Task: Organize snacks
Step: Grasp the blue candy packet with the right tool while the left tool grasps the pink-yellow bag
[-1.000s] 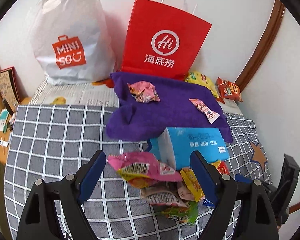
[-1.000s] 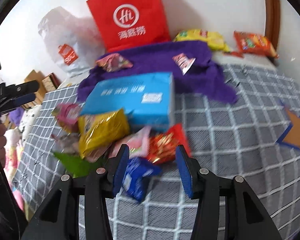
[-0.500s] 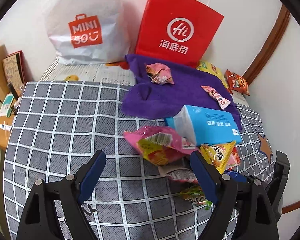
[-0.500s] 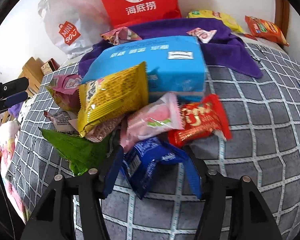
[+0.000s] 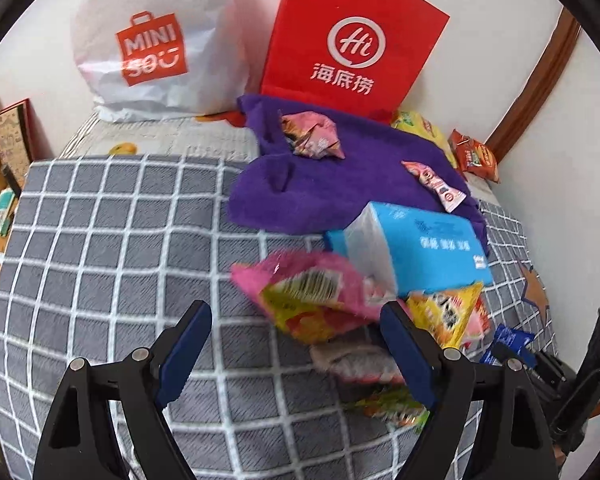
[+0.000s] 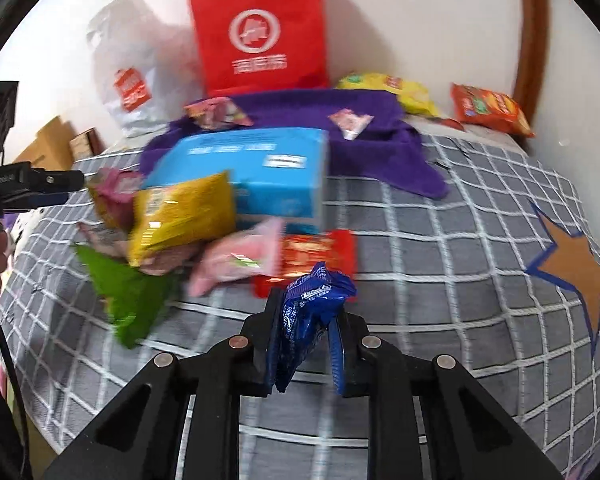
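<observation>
Since a second ago the right gripper [image 6: 304, 344] has come down over the blue packet [image 6: 314, 300] and clamped it; the jaws that stood apart then are now pinched on the wrapper, which crumples up between the pads with its top poking out above them.

On the left, the left gripper [image 5: 296, 348] hangs wide and empty over the checked cloth [image 5: 100, 240], its right finger just beside the pink bag [image 5: 312, 292] at the near end of the pile. Nothing lies between its pads.

In the middle, the pile crowds against the blue box [image 6: 252, 172]: the yellow bag [image 6: 182, 216], green bag [image 6: 128, 292], pale pink packet [image 6: 240, 260] and red packet [image 6: 316, 252] lie just beyond the gripped one.

On the right, the held packet looks clear of the red packet, though blur makes that uncertain. The purple towel [image 6: 380, 148] behind the box already carries two snacks, so it is likely the sorting spot.

To do this step well, lift straight up first so the wrapper's tail drags nothing along, keep the squeeze steady since foil slips, then carry it over the box rather than through the pile.
</observation>
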Demonstrator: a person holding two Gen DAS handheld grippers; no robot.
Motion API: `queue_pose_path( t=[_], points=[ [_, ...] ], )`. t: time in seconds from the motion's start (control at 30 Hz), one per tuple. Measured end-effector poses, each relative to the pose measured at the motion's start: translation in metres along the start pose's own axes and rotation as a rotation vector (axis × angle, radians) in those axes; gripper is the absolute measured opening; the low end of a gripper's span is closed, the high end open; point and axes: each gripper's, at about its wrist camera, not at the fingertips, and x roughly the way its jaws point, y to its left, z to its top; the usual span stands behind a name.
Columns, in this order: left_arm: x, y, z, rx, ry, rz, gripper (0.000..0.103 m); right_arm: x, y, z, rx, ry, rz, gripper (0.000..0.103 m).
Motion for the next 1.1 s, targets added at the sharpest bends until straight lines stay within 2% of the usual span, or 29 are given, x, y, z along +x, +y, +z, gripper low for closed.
queue_pose_path(
  t=[0.13, 0.27, 0.47, 0.6, 0.73, 0.87, 1.1],
  points=[
    [0.007, -0.007, 0.023, 0.011, -0.005, 0.023, 0.086, 0.009, -0.017, -0.005, 0.045, 0.020, 0.017, 0.020],
    [0.032, -0.018, 0.040, 0.046, 0.062, 0.059, 0.087, 0.013, -0.022, -0.007, 0.052, 0.003, 0.040, 0.021],
    [0.069, -0.020, 0.039, 0.033, 0.180, 0.080, 0.087, 0.023, -0.028, -0.005, 0.069, 0.014, 0.062, 0.023],
    [0.075, -0.023, 0.027, 0.063, 0.215, 0.081, 0.087, 0.024, -0.029, -0.006, 0.067, 0.013, 0.070, 0.024],
    [0.069, -0.023, 0.014, 0.071, 0.196, 0.071, 0.087, 0.025, -0.030, -0.006, 0.067, 0.012, 0.071, 0.024],
    [0.059, -0.018, 0.005, 0.057, 0.171, 0.041, 0.078, 0.025, -0.029, -0.006, 0.071, 0.012, 0.065, 0.024],
    [0.034, -0.006, -0.003, 0.029, 0.103, 0.017, 0.076, 0.015, -0.023, -0.007, 0.069, 0.000, 0.049, 0.021]
  ],
)
